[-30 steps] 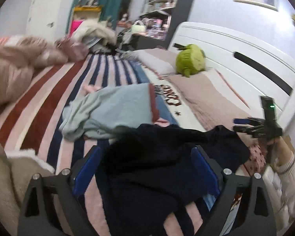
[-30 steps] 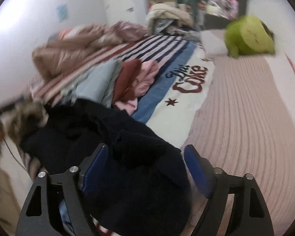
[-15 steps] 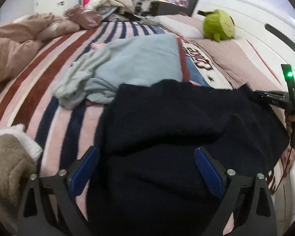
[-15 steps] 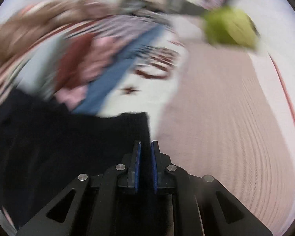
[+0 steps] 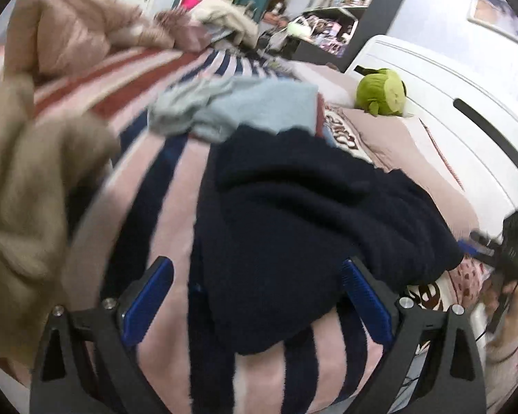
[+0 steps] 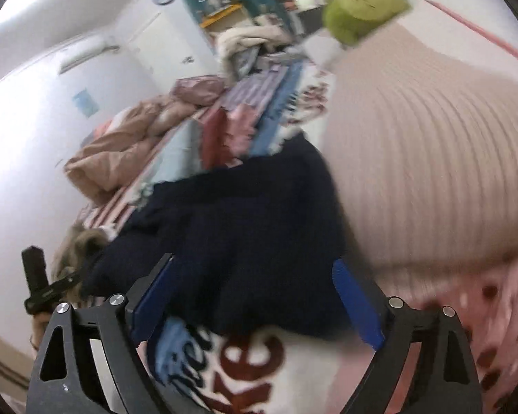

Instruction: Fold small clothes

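We see the bed (image 5: 176,179) first, w/ a striped blanket in pink, navy and red; its white headboard (image 5: 442,103) runs along the right of the left wrist view. A ribbed pink cover (image 6: 431,158) fills the right side of the right wrist view. The navy garment (image 5: 293,227) lies bunched on the blanket near the bed's near edge, in front of both cams; it's partly over the printed white blanket (image 6: 245,362). Behind it sits a light blue garment (image 5: 252,110), touching or just beside the navy one. A tan fleece item (image 5: 24,207) is at far left, blurred. A pinkish-brown duvet (image 6: 121,148) is heaped toward the far side. A green plush (image 5: 383,93) rests by the headboard.

Left hand-held gripper (image 5: 255,303): jaws wide apart, released; navy garment lies between the pads but they don't press it. Right hand-held gripper (image 6: 255,296): jaws have just been opening, now wide, released, w/ the navy cloth's edge between the pads, not pinched. Both views are motion-blurred.
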Action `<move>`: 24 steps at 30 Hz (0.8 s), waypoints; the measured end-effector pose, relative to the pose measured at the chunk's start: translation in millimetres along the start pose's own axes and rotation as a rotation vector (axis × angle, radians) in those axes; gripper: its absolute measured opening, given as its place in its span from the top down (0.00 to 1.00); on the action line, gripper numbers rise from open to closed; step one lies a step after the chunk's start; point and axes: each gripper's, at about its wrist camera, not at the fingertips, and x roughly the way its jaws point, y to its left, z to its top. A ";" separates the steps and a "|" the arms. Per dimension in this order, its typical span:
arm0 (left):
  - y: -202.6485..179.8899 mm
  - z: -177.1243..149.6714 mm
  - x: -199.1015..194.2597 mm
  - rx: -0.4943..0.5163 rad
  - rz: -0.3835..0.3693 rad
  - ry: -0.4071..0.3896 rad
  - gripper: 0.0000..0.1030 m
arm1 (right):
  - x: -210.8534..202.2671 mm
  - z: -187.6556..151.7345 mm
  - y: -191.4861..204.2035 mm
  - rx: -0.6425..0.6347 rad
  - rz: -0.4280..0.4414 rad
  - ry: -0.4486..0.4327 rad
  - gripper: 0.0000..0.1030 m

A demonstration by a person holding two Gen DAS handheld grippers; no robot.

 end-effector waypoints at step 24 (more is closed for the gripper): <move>6.5 -44.9 -63.0 0.080 -0.062 -0.014 0.37 | -32.2 -38.5 -4.2 -0.061 -0.060 0.035 0.36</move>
